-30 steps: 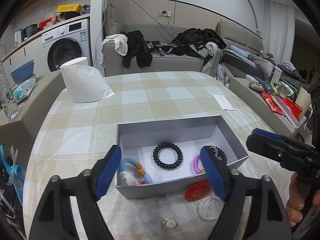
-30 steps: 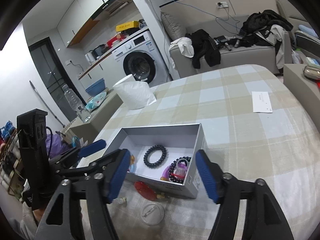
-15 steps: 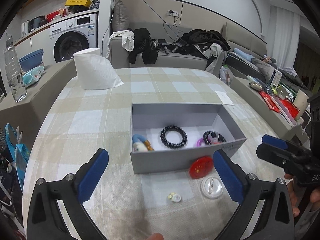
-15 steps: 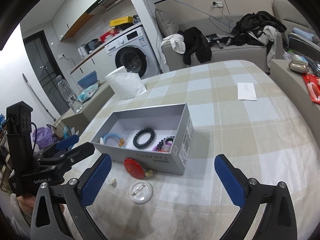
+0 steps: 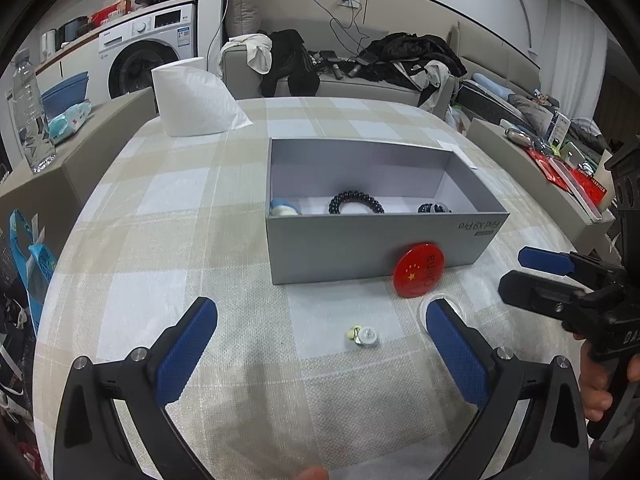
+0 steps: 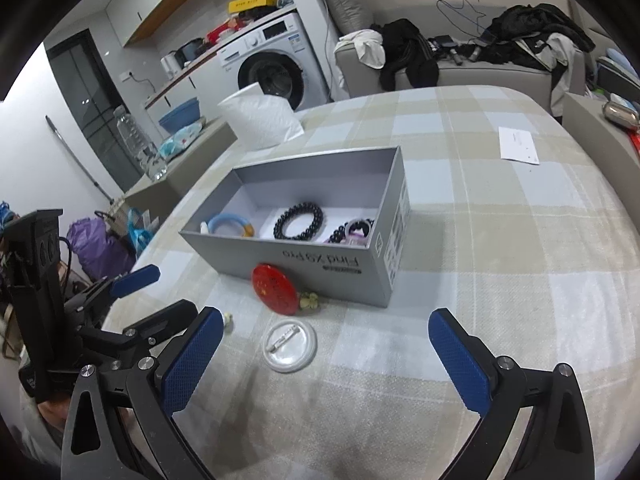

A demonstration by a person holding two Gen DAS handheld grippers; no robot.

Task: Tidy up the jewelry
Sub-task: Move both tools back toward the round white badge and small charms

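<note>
An open grey box (image 5: 372,248) (image 6: 304,258) stands mid-table. Inside lie a black bead bracelet (image 5: 356,202) (image 6: 298,222), a blue ring toy (image 6: 232,226) and a dark bracelet with a purple piece (image 6: 354,232). A red badge (image 5: 418,270) (image 6: 275,288) leans on the box's front wall. In front lie a white round badge (image 6: 289,345) and a small charm (image 5: 362,336). Another small charm (image 6: 308,300) sits beside the red badge. My left gripper (image 5: 320,316) hangs open over the small charm. My right gripper (image 6: 325,320) is open above the white badge. Neither holds anything.
A white paper roll (image 5: 196,100) stands at the far left of the checked tablecloth. A paper slip (image 6: 518,146) lies far right. Low benches flank the table, one with a water bottle (image 5: 30,120). A sofa piled with clothes (image 5: 288,64) is behind.
Both grippers have opened wide and pulled back from over the box, sinking toward the cloth in front of it. The objects have not moved.
</note>
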